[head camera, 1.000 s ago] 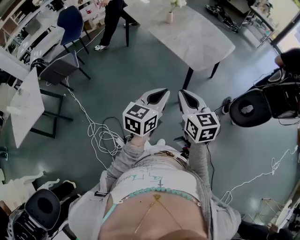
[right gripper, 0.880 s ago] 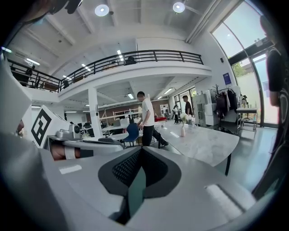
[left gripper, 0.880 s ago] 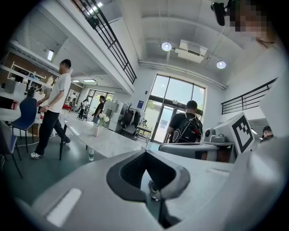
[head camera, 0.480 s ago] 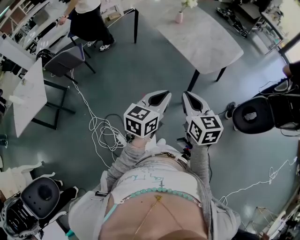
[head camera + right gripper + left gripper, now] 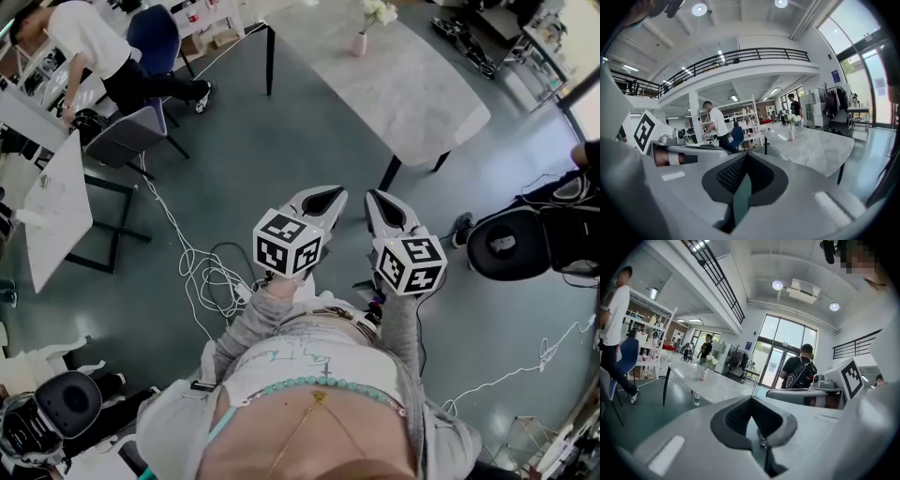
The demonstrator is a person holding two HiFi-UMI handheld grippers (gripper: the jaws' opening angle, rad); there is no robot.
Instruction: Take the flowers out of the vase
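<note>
A small pink vase with white flowers stands on the far end of a long marble table. My left gripper and right gripper are held side by side over the floor, well short of the table, both shut and empty. In the left gripper view the vase and flowers show small beyond the shut left gripper. The right gripper view shows the vase and flowers far past the shut right gripper.
A person in a white shirt bends at shelves on the far left, beside a blue chair and a grey chair. White cables trail over the floor. A white table stands left; black round equipment lies right.
Both grippers and the view have moved forward toward the marble table. The person at the upper left has walked leftward to the shelves. The jaws look the same.
</note>
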